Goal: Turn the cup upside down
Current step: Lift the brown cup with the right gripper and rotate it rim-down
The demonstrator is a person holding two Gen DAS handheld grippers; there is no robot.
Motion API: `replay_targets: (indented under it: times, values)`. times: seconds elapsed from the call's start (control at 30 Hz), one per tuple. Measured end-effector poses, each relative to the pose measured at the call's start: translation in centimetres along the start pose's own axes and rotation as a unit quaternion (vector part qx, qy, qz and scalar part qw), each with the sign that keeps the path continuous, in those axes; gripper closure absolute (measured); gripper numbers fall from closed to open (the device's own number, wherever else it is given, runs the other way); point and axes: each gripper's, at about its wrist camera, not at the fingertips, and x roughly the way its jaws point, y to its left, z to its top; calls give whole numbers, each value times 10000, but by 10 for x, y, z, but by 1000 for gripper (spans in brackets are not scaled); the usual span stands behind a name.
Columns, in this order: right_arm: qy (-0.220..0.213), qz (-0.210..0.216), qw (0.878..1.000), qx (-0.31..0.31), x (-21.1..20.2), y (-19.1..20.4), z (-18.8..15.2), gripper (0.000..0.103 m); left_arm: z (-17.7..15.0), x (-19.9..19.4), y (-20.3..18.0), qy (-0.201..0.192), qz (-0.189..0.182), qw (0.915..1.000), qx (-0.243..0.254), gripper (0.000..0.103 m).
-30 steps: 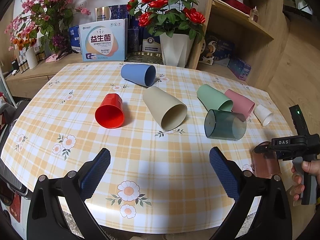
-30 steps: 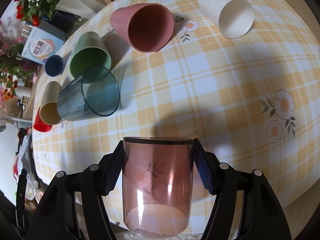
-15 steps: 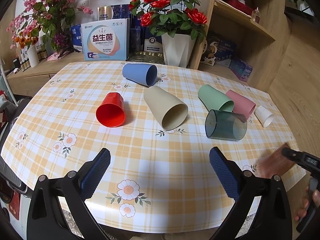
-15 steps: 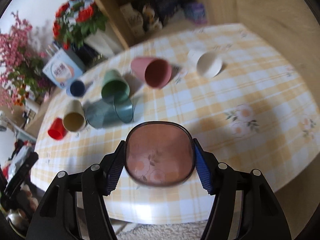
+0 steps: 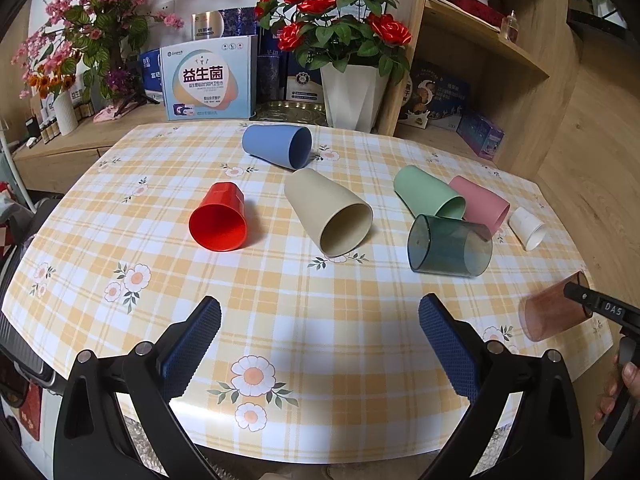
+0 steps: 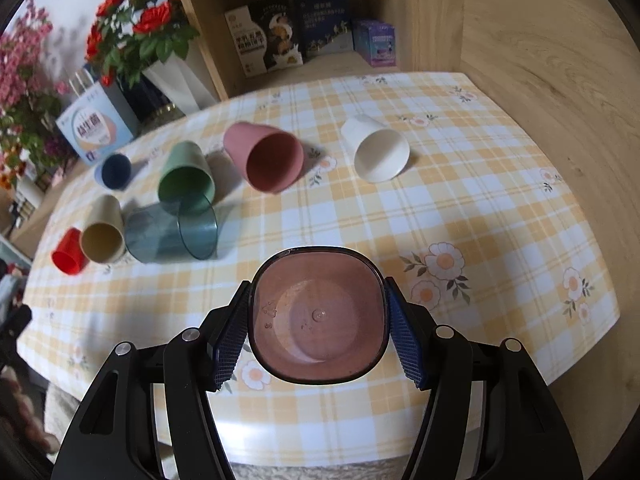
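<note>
My right gripper is shut on a translucent brown cup. It holds the cup above the table's near right edge, tilted, with the cup's base turned toward the camera. In the left wrist view the brown cup hangs at the far right, slanted, in the right gripper. My left gripper is open and empty over the front of the table.
Several cups lie on their sides: red, beige, blue, green, pink, white and a clear teal one. A rose pot, boxes and a wooden shelf stand behind.
The right gripper has lifted the brown cup off the table and is turning it over: first upright, now tilted with its base facing the camera. The left gripper has held still.
</note>
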Motion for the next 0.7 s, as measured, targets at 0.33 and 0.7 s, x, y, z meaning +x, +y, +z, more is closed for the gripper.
replay_targets:
  times: [0.33, 0.7]
  values:
    - [109, -212, 9988, -422, 6, 17, 0, 41, 0, 1, 3, -11, 2, 10000, -48, 6]
    - [156, -383, 9964, -744, 12, 30, 2, 41, 0, 2, 5, -19, 13, 10000, -69, 6]
